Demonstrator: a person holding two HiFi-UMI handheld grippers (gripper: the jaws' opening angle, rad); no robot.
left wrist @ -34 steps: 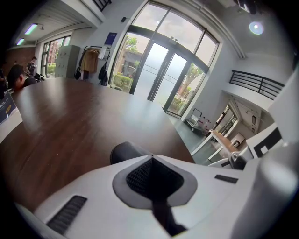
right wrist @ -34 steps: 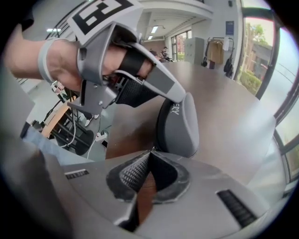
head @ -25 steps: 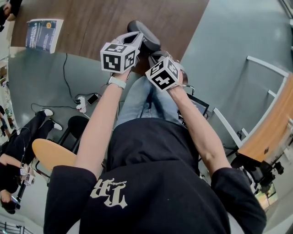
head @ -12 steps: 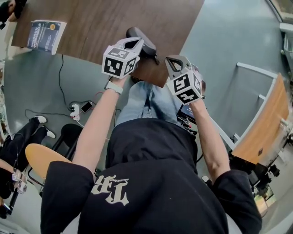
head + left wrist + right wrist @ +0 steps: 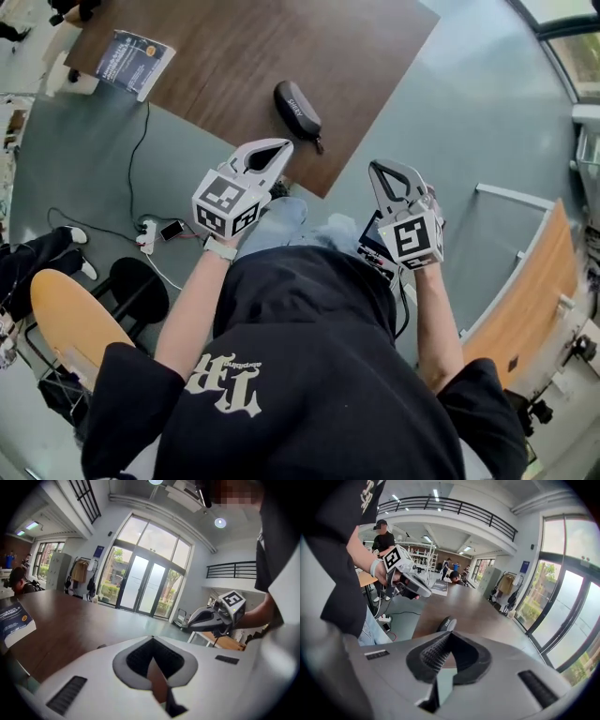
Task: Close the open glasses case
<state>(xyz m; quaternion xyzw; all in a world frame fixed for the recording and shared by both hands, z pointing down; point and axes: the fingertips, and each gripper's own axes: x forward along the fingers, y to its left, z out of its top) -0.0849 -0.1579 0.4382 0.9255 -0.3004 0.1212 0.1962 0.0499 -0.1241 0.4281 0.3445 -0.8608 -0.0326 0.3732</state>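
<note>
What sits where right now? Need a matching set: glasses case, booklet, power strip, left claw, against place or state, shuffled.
Things:
1. glasses case
2. booklet
3. power strip
4. left claw

Places or states:
A. on the floor, left of the person
B. shut, holding nothing
C. on the table, close to its near edge
D. at the table's far left corner

Pairs: 1-C, 2-D, 3-A, 4-B
</note>
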